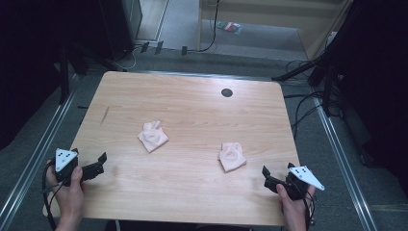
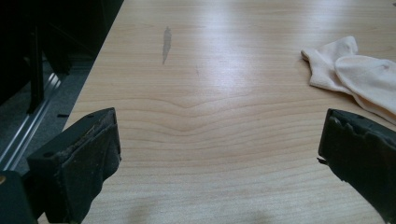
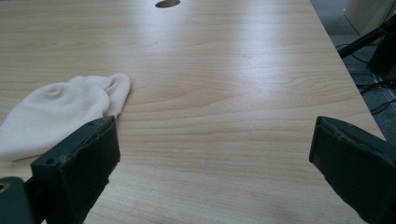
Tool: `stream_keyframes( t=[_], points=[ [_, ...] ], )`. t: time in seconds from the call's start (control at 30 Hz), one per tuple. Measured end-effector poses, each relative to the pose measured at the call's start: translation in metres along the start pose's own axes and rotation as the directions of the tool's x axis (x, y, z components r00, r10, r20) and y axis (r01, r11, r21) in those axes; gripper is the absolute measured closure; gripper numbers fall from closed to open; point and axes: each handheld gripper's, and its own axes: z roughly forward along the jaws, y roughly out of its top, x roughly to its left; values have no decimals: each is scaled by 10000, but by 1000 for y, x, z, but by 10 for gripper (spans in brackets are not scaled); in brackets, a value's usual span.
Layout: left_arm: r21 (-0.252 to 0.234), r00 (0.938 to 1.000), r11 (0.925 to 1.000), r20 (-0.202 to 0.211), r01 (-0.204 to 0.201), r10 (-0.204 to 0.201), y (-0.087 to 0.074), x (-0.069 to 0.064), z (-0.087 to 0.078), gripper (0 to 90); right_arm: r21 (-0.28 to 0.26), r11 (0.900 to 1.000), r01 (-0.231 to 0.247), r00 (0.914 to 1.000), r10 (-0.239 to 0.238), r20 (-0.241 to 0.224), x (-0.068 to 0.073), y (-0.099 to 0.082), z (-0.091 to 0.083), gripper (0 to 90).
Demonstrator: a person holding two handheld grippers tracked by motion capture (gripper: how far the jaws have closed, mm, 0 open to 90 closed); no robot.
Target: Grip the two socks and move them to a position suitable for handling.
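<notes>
Two pale socks, both hand-held grippers empty with jaws apart.
Left hand-held gripper (image 1: 102,162) has its sock (image 1: 153,136) ahead to its right; right hand-held gripper (image 1: 265,176) has its sock (image 1: 232,156) ahead-left; a shallow pinch may drag soft cloth across the counter (image 1: 192,103).

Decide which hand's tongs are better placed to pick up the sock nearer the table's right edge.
Right. The right tongs stand open just beside the right sock, while the left tongs sit at the far edge, nearer the left sock.

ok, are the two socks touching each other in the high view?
No, the left sock and the right sock lie apart on the table.
</notes>
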Motion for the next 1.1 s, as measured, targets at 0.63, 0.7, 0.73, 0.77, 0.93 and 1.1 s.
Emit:
stream_keyframes(
  t=[0.63,0.7,0.73,0.77,0.93,1.1],
  points=[
    [200,9996,9995,102,252,-254,0,2,2,0,-150,9986,503,9987,-501,100,20,18,-11,8],
    [184,9997,9996,89,224,-225,0,2,2,0,-172,9987,483,9988,-483,29,23,20,-12,7],
    [140,9998,9998,108,160,-162,0,1,1,0,-254,9985,478,9988,-481,-98,28,24,-13,8],
    [139,9998,9998,112,131,-133,0,1,1,0,-260,9984,495,9986,-499,-147,32,26,-12,8],
    [114,9998,9998,120,146,-147,-1,-1,0,0,-115,9983,565,9976,-569,-396,46,32,-8,32],
    [207,9998,9997,153,123,-126,-1,-5,0,0,-63,9965,839,9921,-841,-934,79,41,-7,87]
  ],
)
